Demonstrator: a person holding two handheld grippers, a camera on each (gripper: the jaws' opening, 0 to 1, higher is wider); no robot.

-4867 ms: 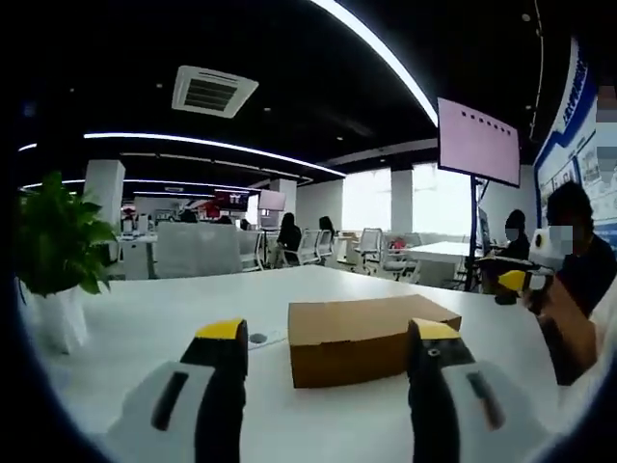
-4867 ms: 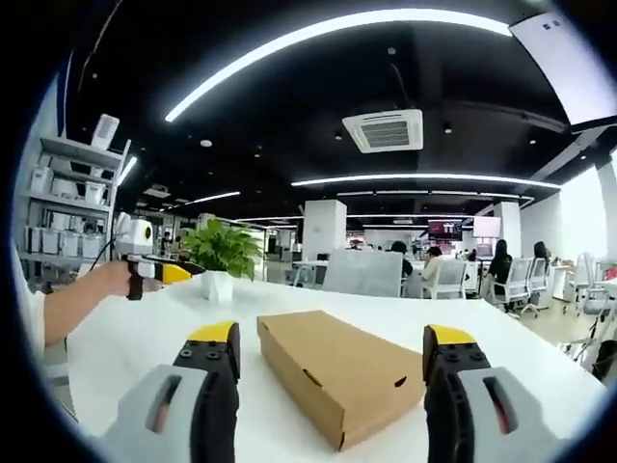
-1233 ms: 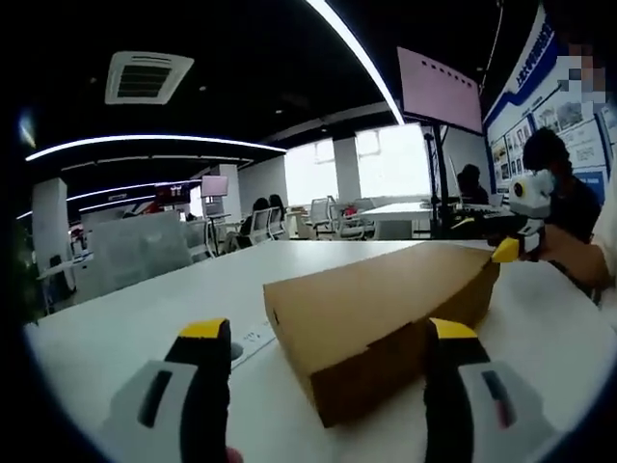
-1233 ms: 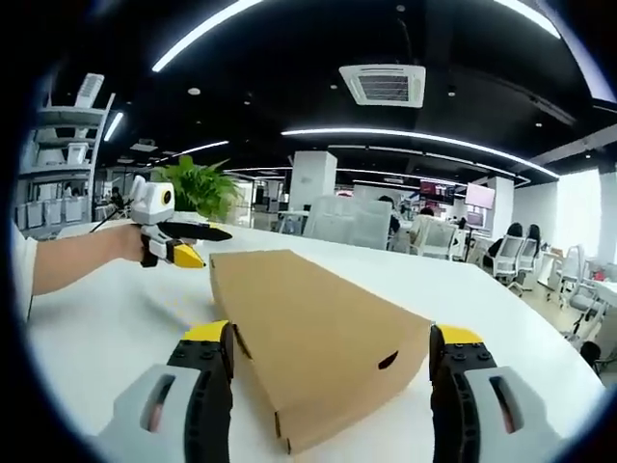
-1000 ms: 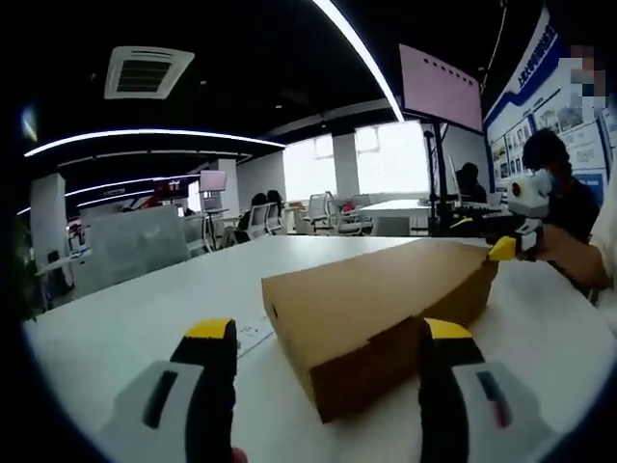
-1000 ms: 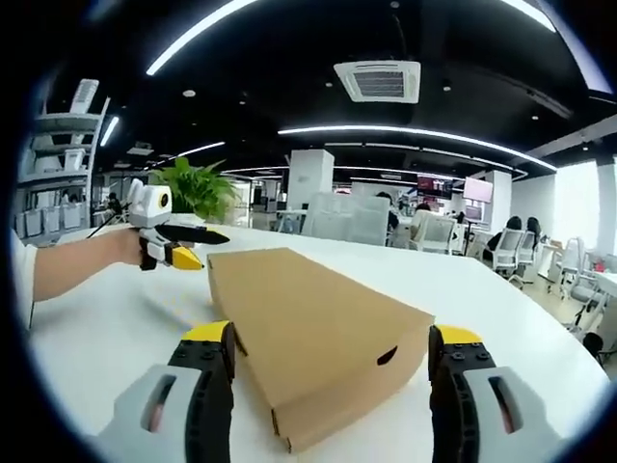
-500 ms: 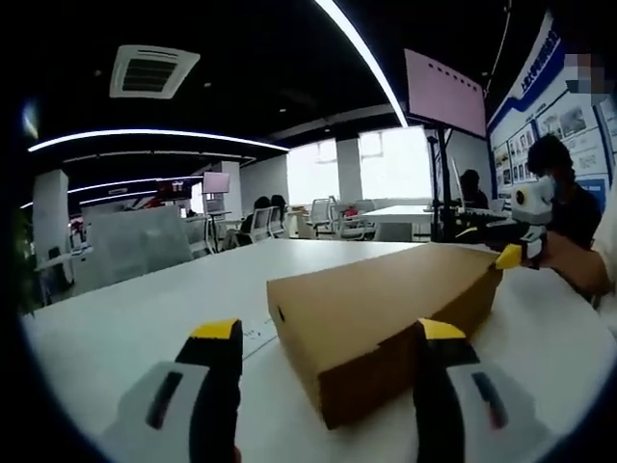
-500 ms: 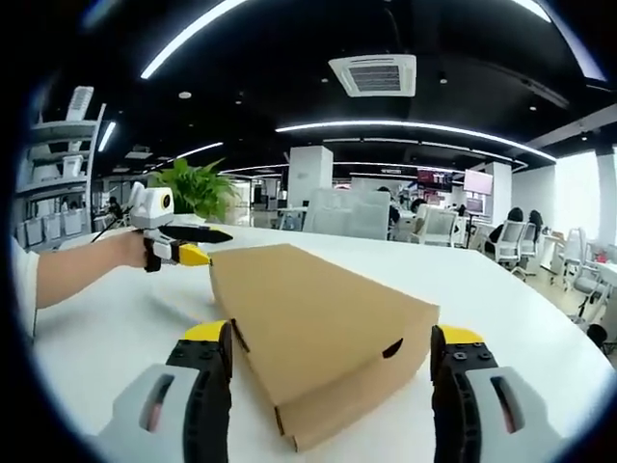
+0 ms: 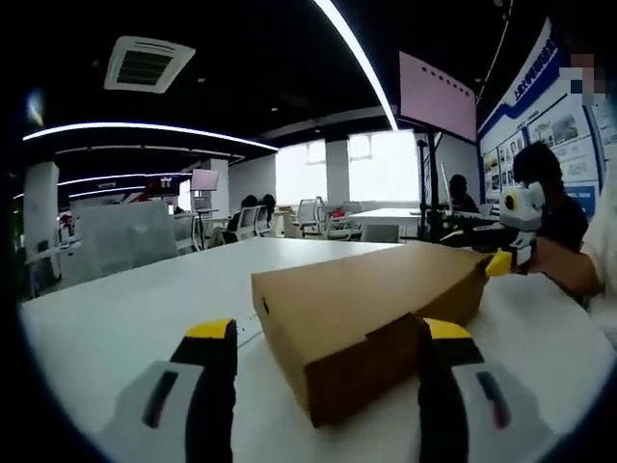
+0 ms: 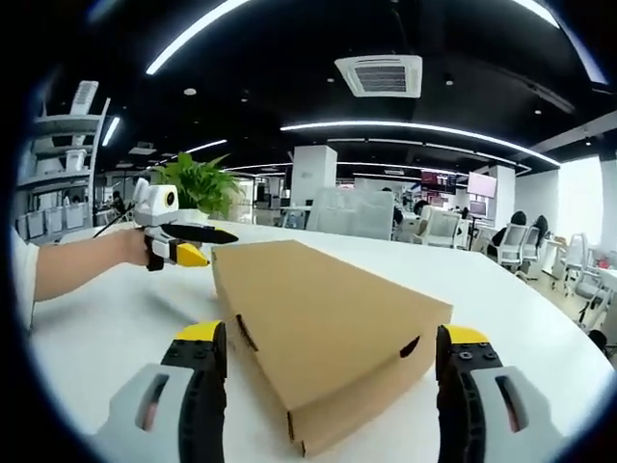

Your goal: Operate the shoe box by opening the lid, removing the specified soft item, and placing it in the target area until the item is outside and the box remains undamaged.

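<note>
Shoe box (image 10: 323, 323), lid down, on white table (image 10: 106, 333).
Left gripper (image 9: 328, 333) and right gripper (image 10: 326, 338) both spread wide, one at each end of box; nothing held or touched.

An open-plan office. Rows of white desks (image 10: 405, 227) with swivel chairs (image 10: 578, 270), people seated at them, dark ceiling with curved light strips (image 10: 415, 126) and an air-conditioning vent (image 10: 378, 75). A wall screen (image 9: 438, 96) hangs beside poster boards (image 9: 525, 145), with a potted plant (image 10: 202, 188) nearby.
</note>
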